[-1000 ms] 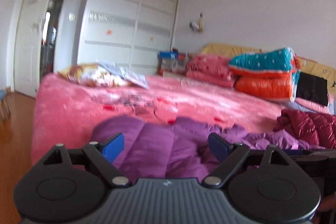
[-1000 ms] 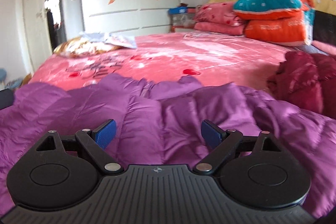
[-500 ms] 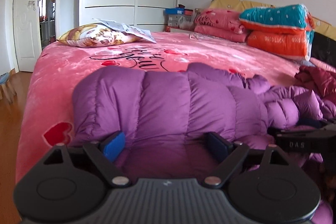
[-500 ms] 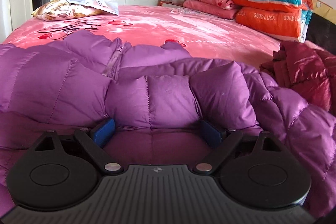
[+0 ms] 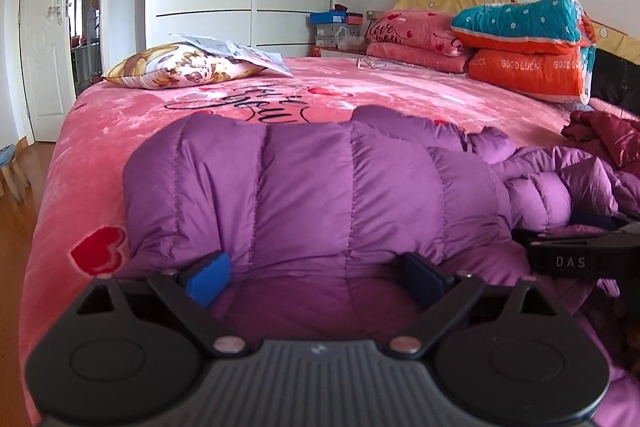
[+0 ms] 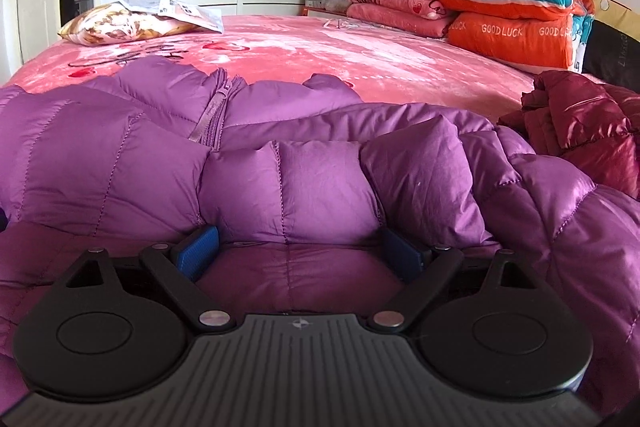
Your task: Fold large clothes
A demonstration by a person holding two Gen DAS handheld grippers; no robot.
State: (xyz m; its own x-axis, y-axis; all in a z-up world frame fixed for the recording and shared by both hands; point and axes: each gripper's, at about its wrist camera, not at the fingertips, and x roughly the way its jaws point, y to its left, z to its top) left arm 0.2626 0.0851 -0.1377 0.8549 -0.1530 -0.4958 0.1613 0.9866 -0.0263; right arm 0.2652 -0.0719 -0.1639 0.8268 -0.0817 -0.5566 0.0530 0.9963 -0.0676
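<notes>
As jaws gape, purple jacket (image 5: 320, 187) bulges between.

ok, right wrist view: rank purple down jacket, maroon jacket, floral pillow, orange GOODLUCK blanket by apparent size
1. purple down jacket, largest, though nearest the camera
2. maroon jacket, cut off by the frame edge
3. orange GOODLUCK blanket
4. floral pillow

2 and 3 look close; unsure.

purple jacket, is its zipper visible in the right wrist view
Yes, the zipper runs down the purple jacket left of centre, above the right gripper.
</notes>
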